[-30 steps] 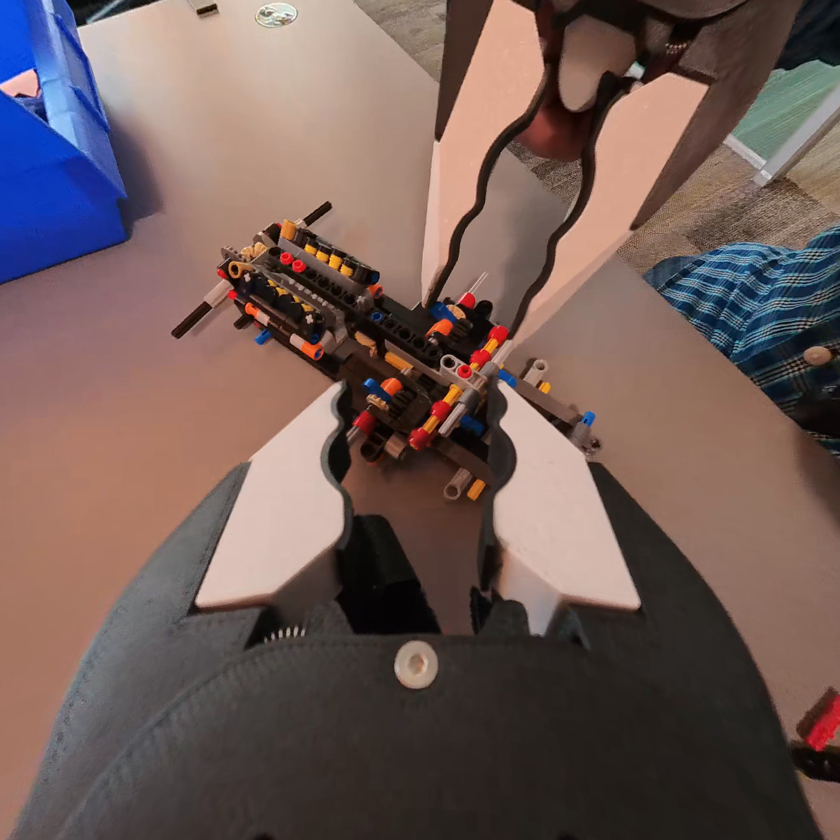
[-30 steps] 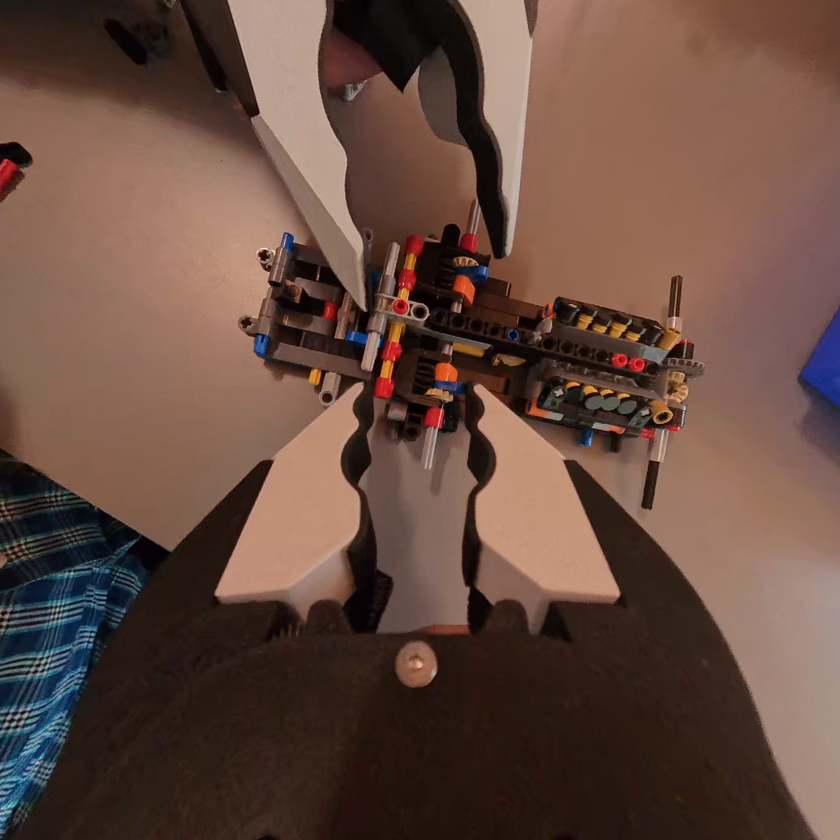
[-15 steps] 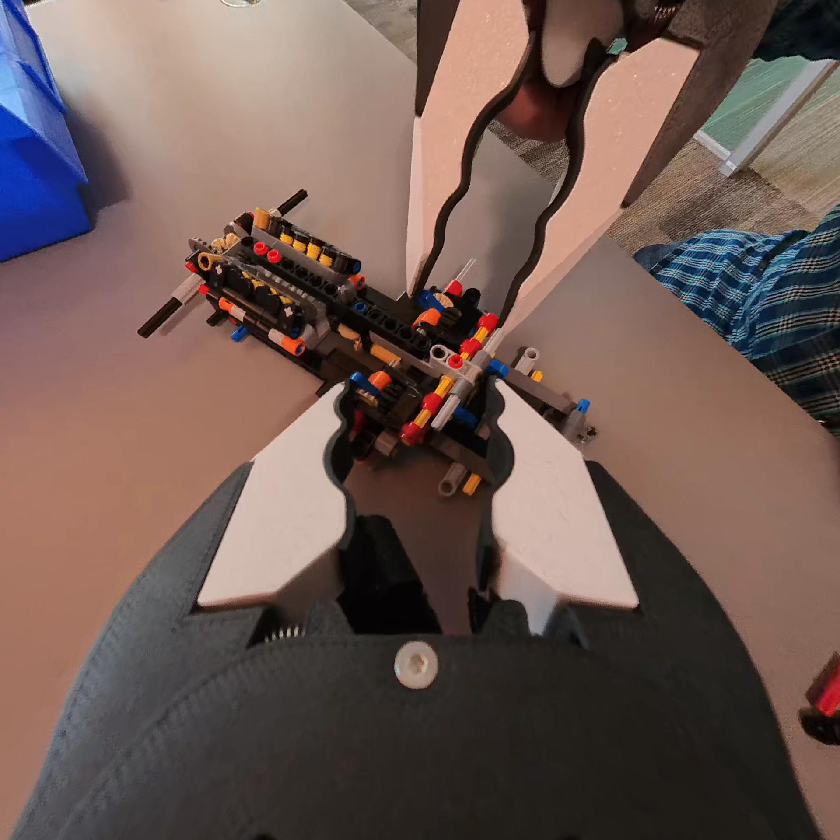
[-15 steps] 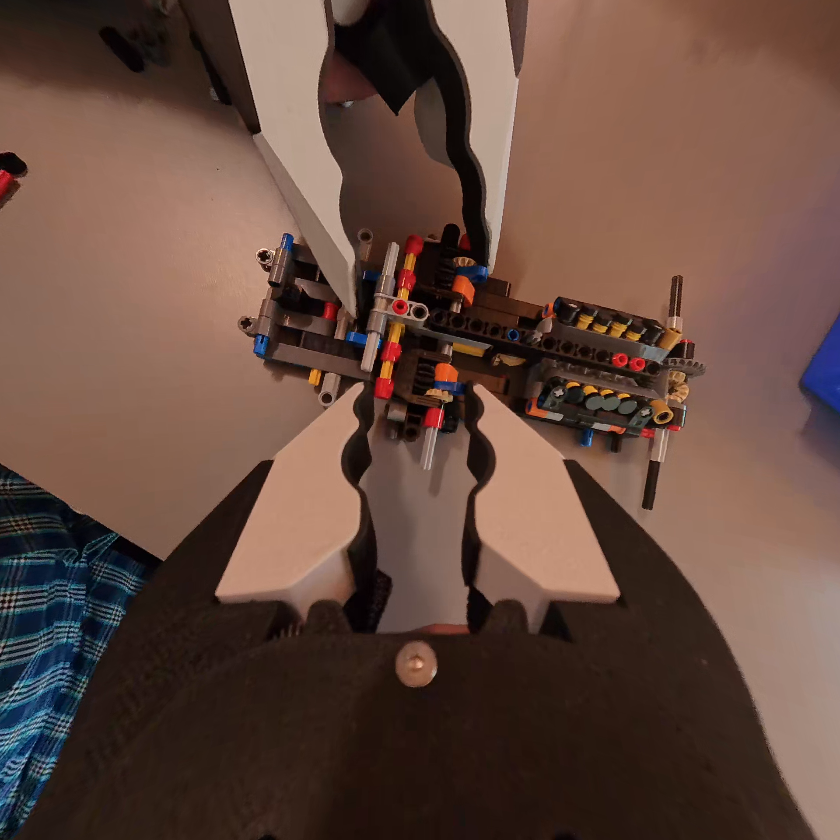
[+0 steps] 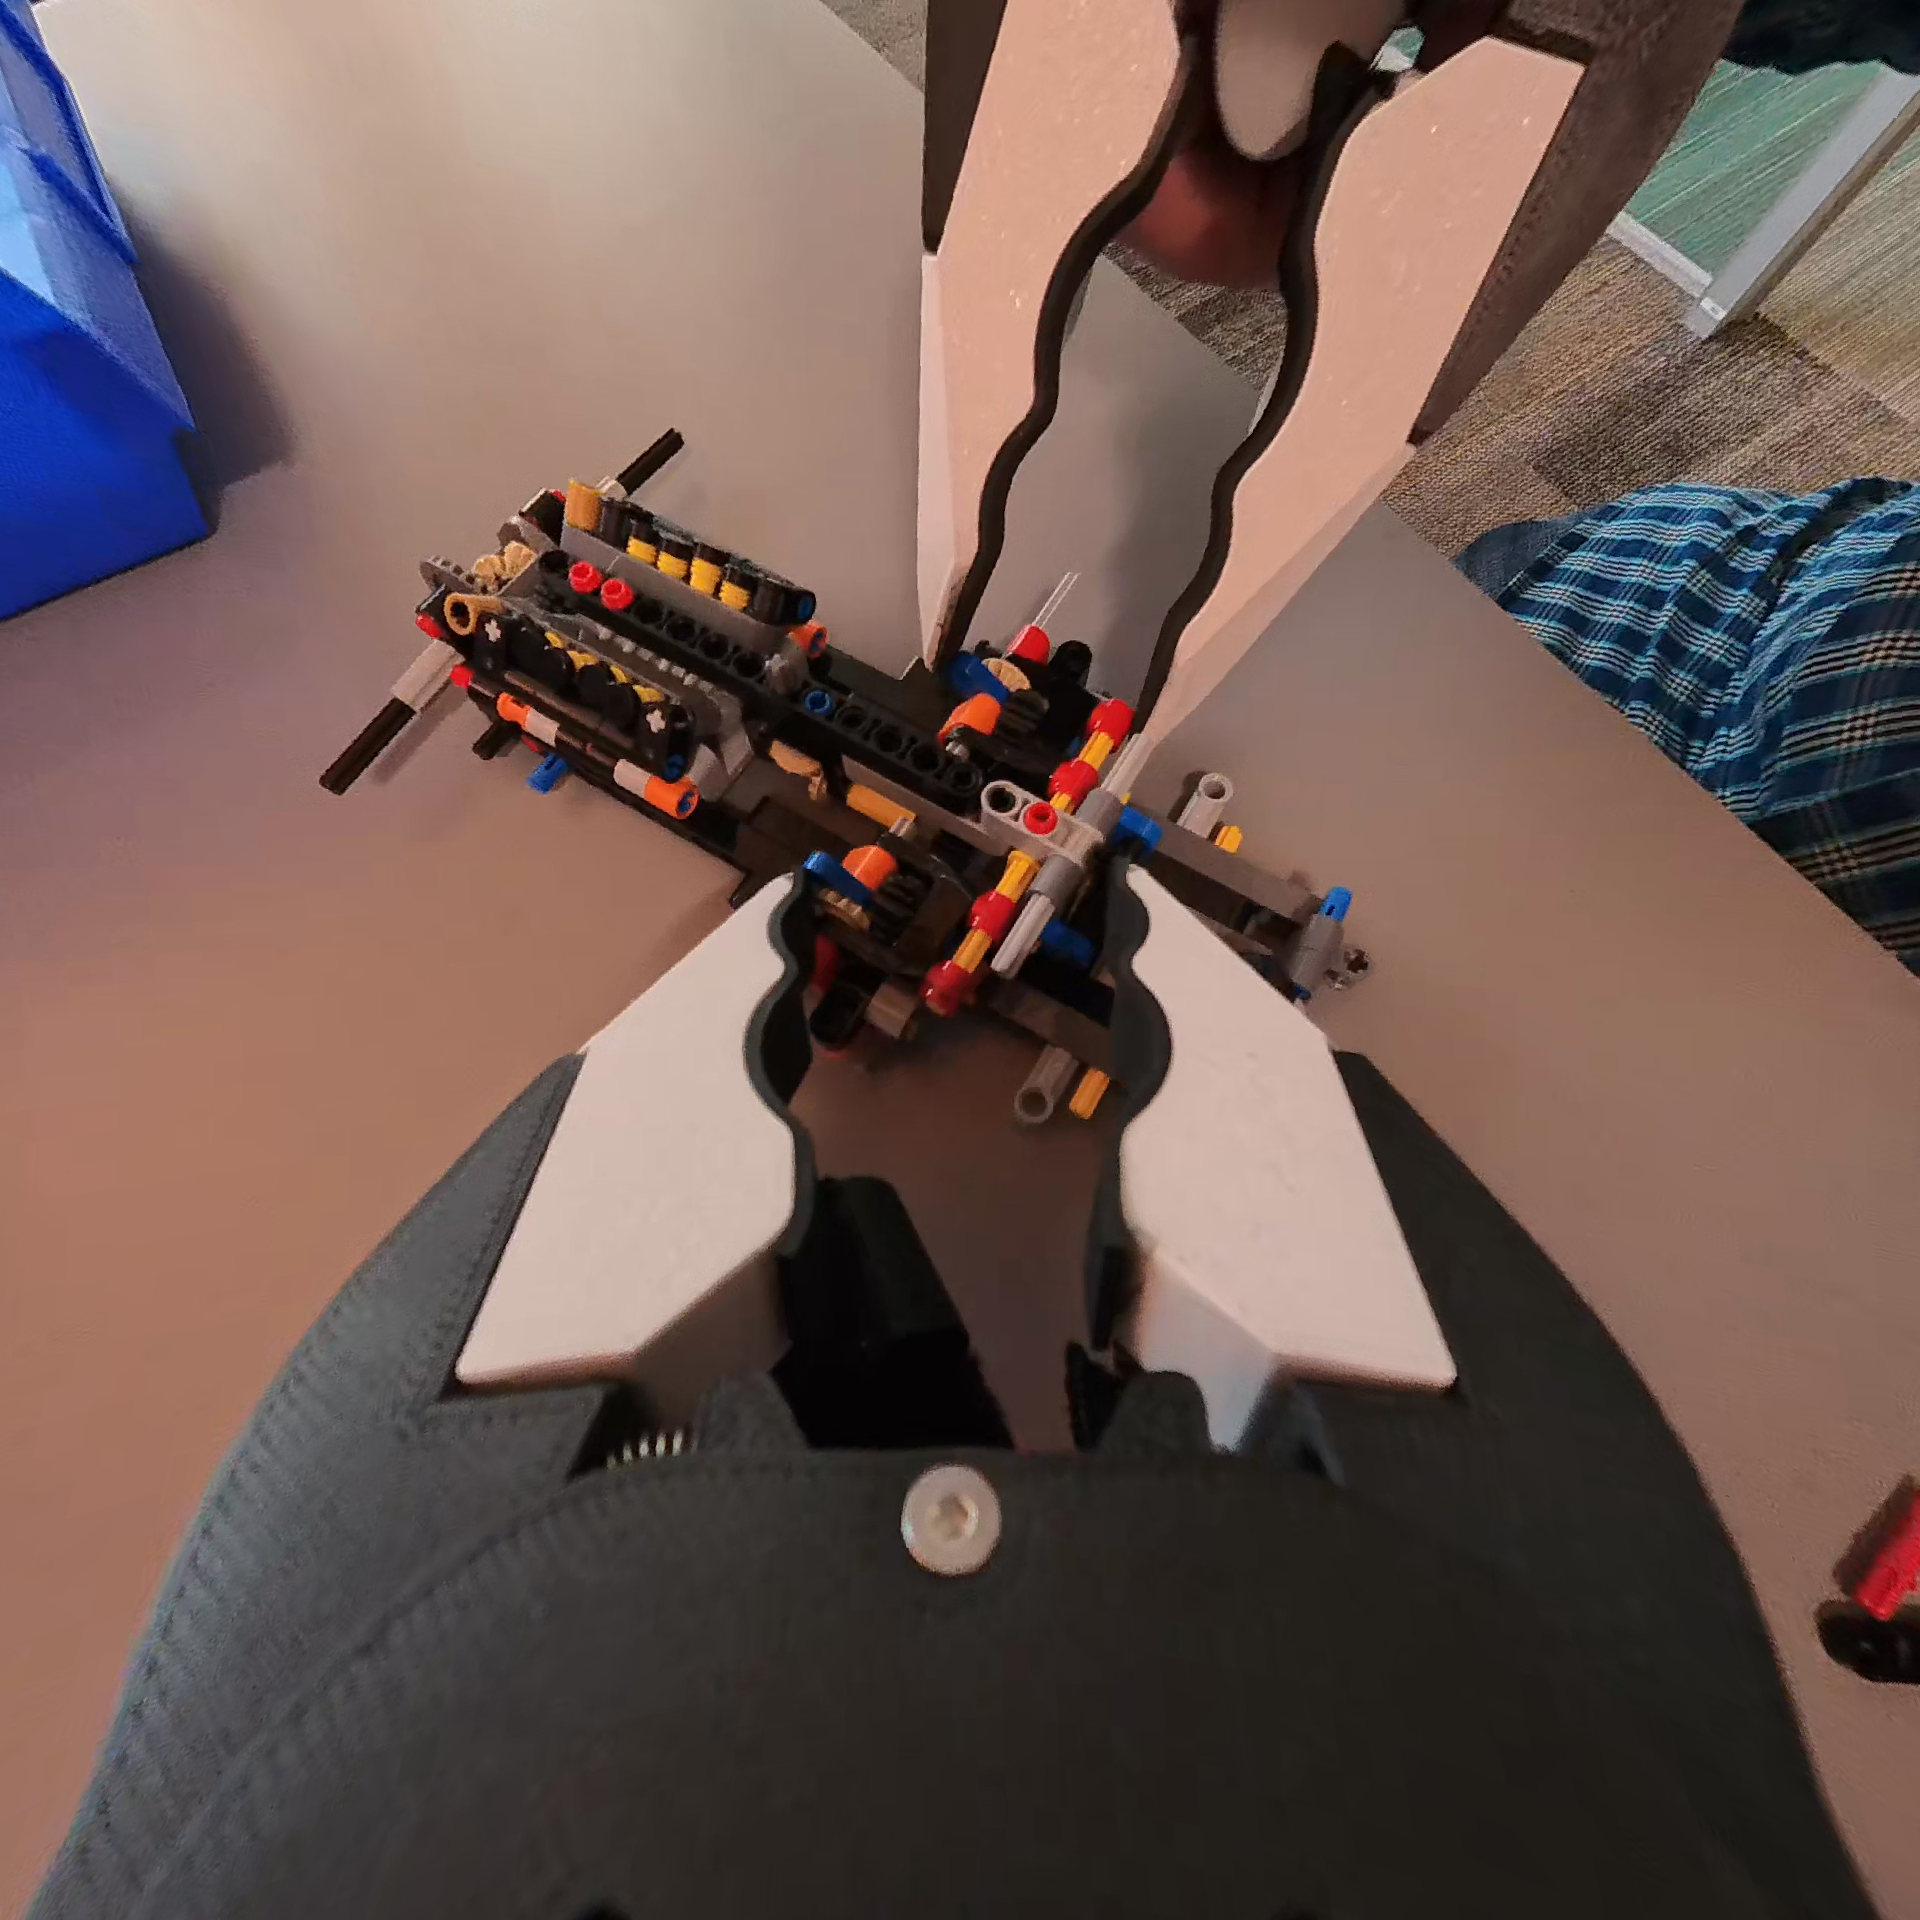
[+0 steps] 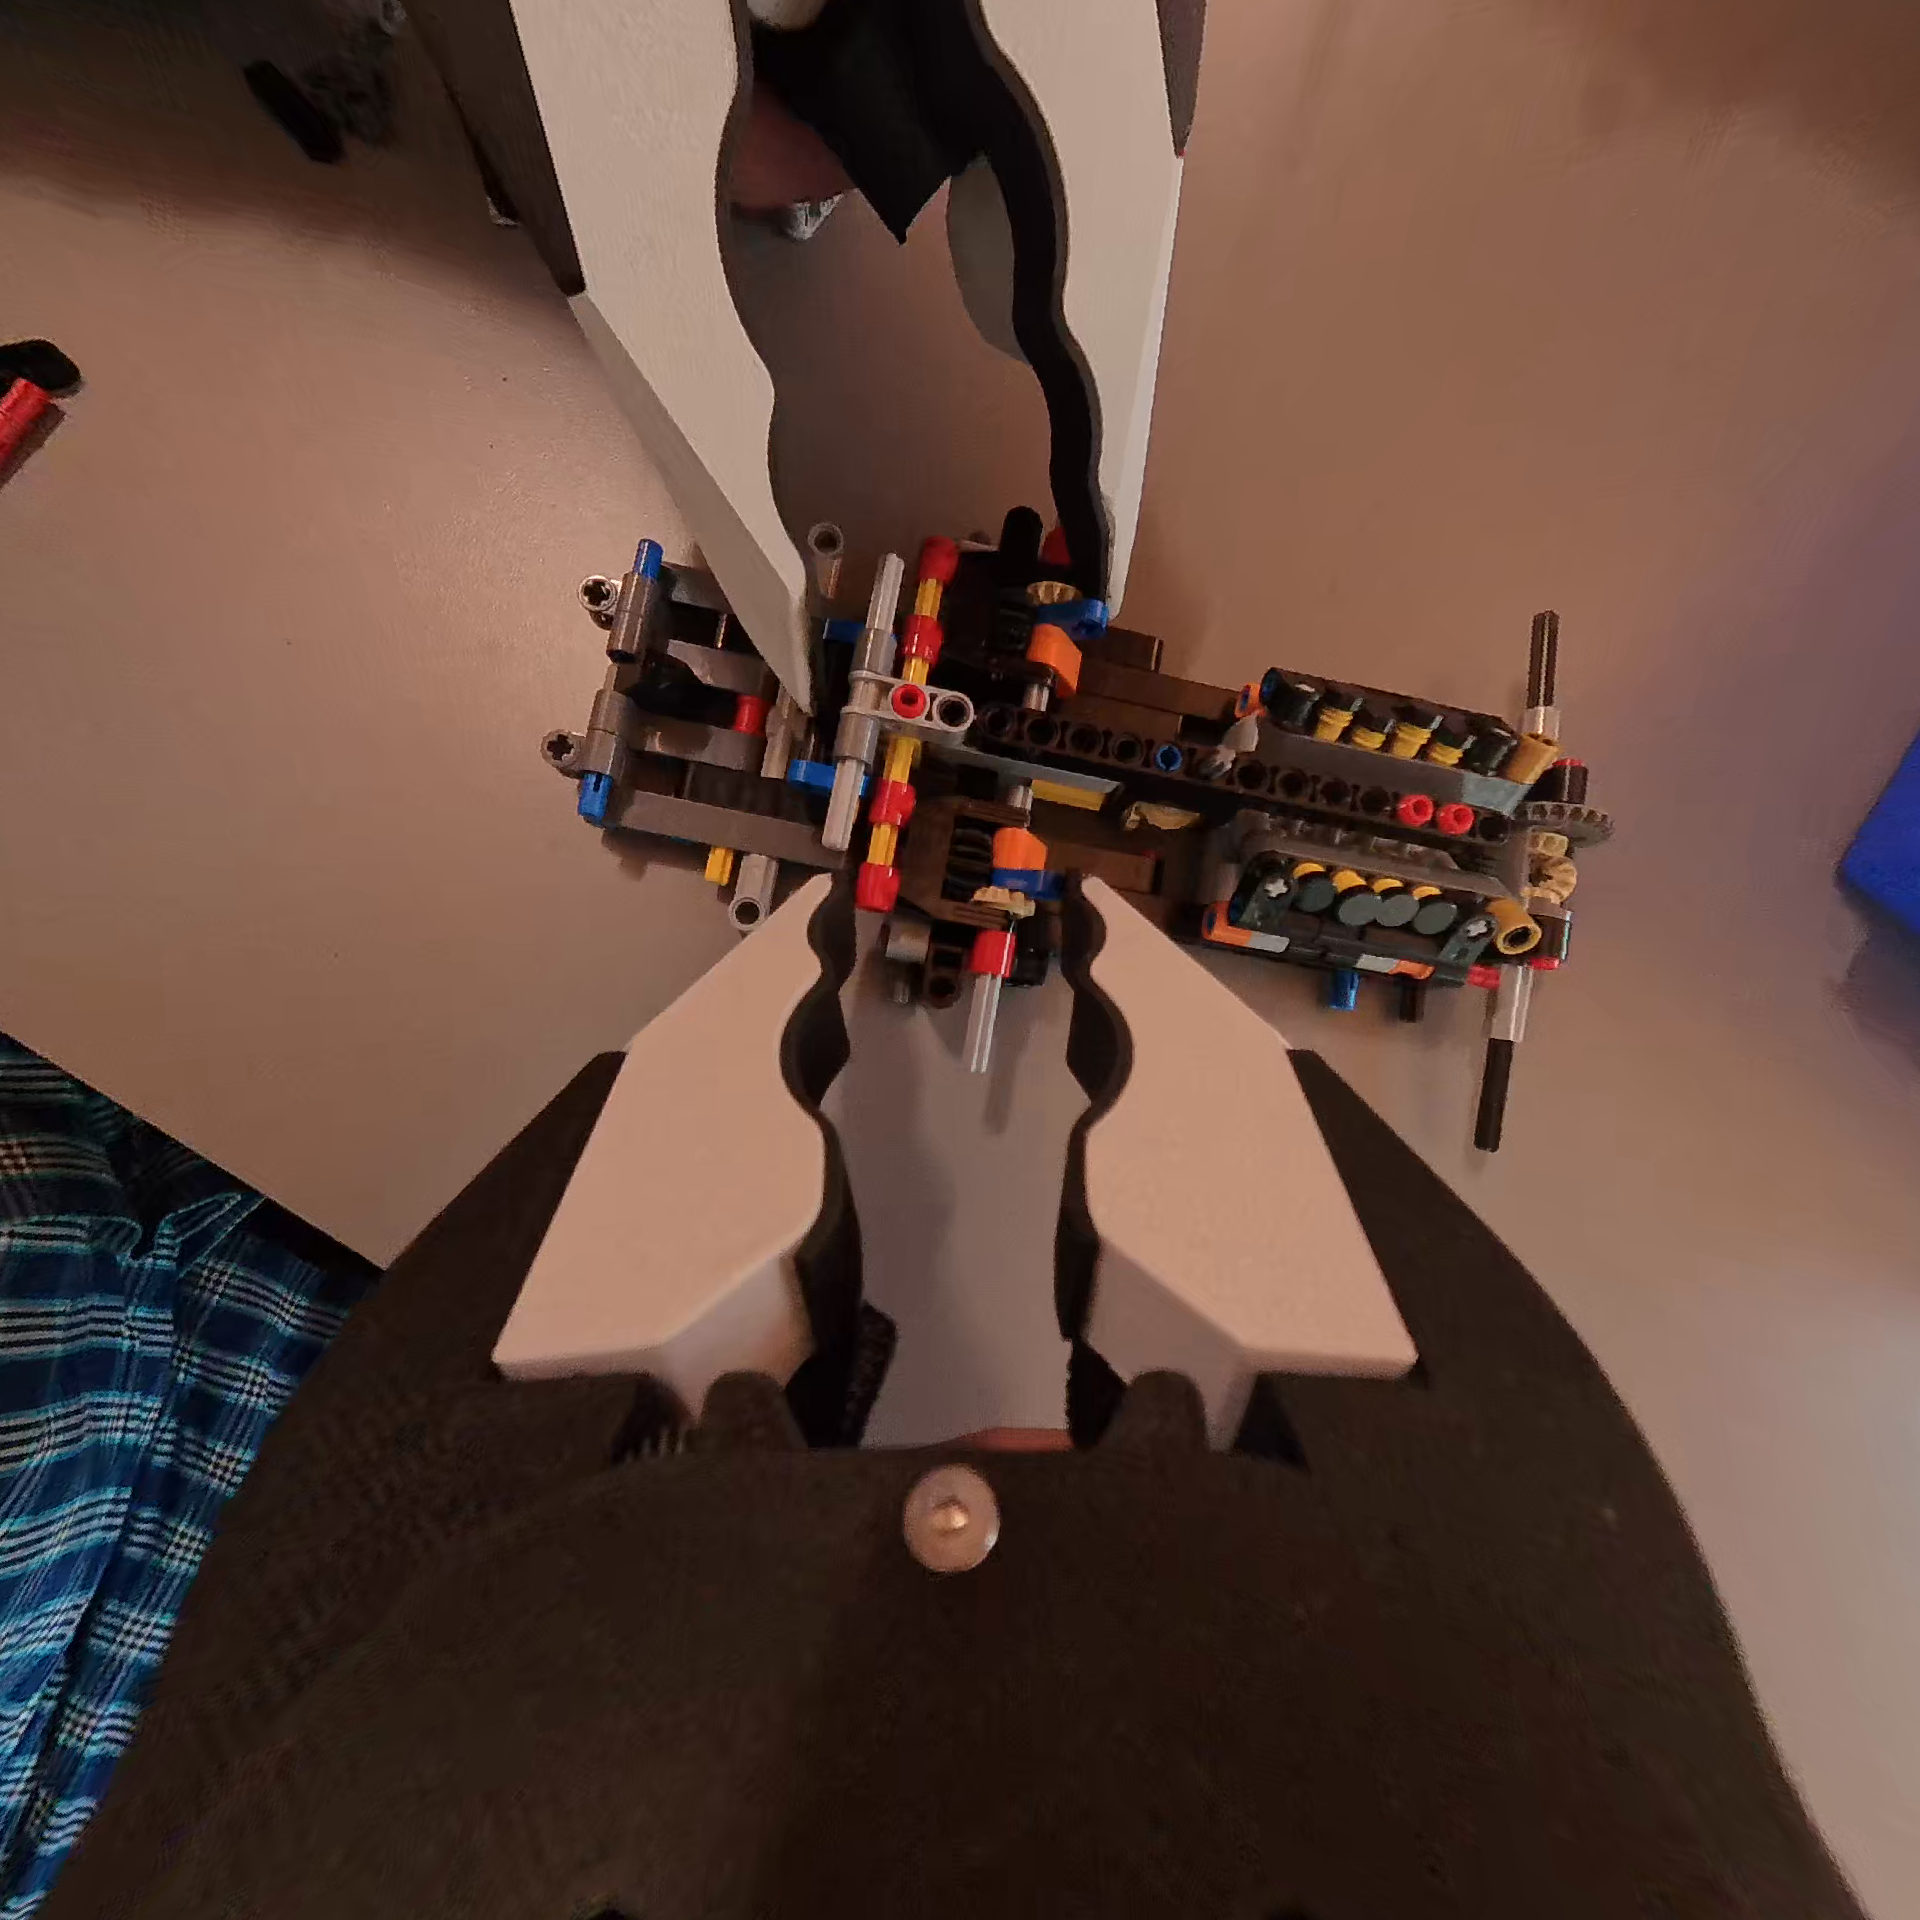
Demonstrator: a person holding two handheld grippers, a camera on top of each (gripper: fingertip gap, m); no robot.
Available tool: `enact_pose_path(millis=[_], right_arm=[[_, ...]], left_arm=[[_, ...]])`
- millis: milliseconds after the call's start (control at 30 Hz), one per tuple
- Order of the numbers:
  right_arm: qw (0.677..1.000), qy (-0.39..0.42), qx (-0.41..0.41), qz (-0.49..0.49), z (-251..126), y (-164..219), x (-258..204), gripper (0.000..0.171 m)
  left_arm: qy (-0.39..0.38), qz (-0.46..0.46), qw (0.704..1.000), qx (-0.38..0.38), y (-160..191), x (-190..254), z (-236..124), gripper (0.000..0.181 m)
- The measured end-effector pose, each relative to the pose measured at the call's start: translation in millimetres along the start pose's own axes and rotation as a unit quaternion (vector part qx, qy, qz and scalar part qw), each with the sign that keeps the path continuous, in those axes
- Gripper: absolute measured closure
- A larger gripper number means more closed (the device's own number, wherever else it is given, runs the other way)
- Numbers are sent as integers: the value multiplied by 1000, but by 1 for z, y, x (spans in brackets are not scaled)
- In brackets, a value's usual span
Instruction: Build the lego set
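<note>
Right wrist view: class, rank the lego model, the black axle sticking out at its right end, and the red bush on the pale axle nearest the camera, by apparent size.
1. lego model, spanning most of the table's width.
2. black axle, a thin short rod.
3. red bush, a small cap, clearly smallest.
All lie at similar depth, so the order is safe.

A long, multicoloured lego chassis of black and grey beams [image 6: 1091,769] lies flat on the pale tabletop [image 6: 312,644]. The right gripper's white fingers [image 6: 951,894] stand apart, straddling the chassis's near edge around a red-capped grey axle [image 6: 987,987]. The left gripper [image 6: 951,644] reaches down onto the chassis's far edge, fingers spread. A blue plaid sleeve [image 6: 135,1351] lies left of the chassis.
</note>
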State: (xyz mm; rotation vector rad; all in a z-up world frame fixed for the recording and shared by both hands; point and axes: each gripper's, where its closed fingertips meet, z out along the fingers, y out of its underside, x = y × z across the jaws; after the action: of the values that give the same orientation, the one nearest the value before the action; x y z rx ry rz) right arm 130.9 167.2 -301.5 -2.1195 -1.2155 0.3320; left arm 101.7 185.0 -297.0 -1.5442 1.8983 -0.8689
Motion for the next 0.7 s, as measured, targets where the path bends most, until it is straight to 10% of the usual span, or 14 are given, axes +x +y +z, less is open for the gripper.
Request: enact_pose_path(millis=[700], right_arm=[[1000,11,-5,-5,1,-1,-2,134]], left_arm=[[-3,18,1000,-22,3,2,-5,130]])
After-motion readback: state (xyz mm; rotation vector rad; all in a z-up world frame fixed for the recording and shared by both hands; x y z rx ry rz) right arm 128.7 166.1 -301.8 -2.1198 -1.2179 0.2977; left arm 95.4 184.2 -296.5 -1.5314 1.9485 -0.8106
